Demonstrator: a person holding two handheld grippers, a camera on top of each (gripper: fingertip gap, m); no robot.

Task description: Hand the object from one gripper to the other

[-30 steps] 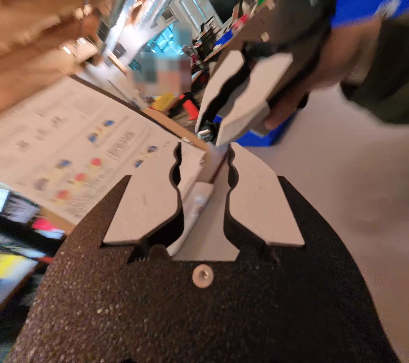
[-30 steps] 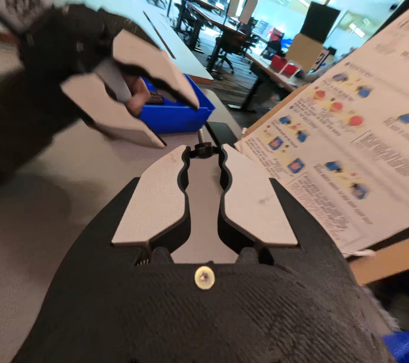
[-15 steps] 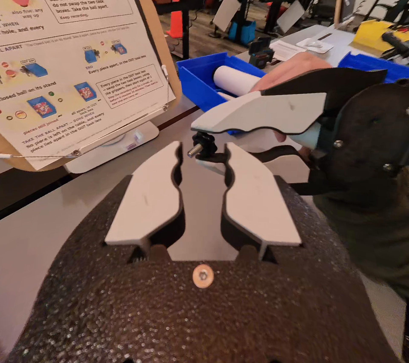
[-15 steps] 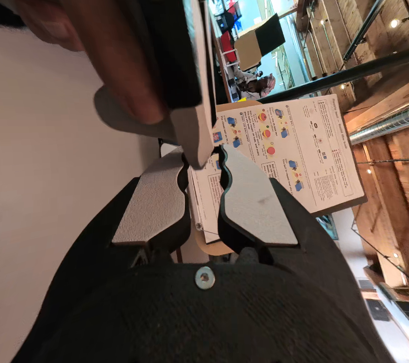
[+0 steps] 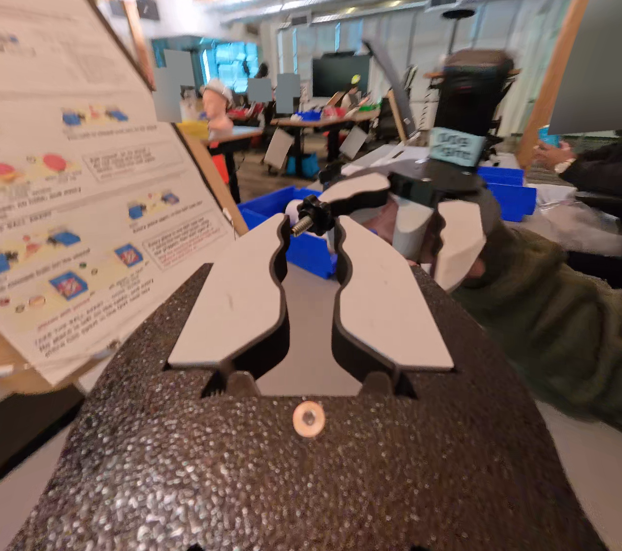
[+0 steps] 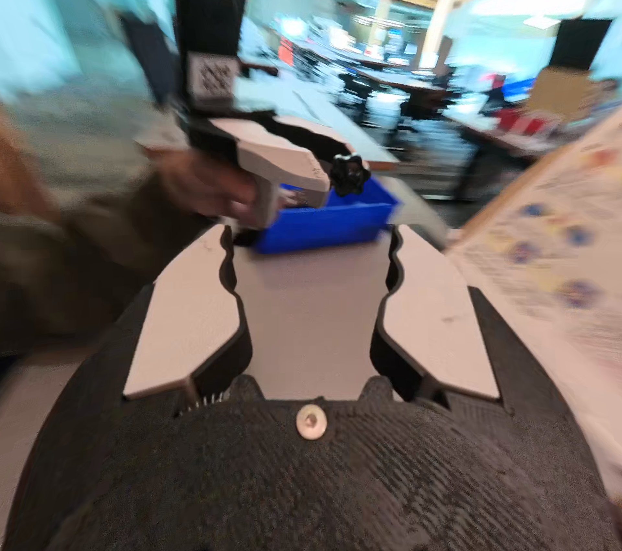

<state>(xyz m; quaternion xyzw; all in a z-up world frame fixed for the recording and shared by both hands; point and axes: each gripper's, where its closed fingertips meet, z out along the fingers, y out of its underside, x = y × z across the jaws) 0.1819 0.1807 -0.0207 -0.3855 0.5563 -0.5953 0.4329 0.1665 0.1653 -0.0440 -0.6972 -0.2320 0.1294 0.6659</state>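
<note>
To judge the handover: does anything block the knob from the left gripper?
Nothing visible does. The black knob already sits between the left gripper's fingertips; the right gripper is open and empty.

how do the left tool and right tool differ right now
Opening: the left tool has its fingers drawn close together, while the right tool has its fingers spread wide.
Load: the left tool grips a black knob with a threaded stud at its tips; the right tool has nothing between its fingers.
Shared: both have pale grey fingers on black bodies, held by hand.
</note>
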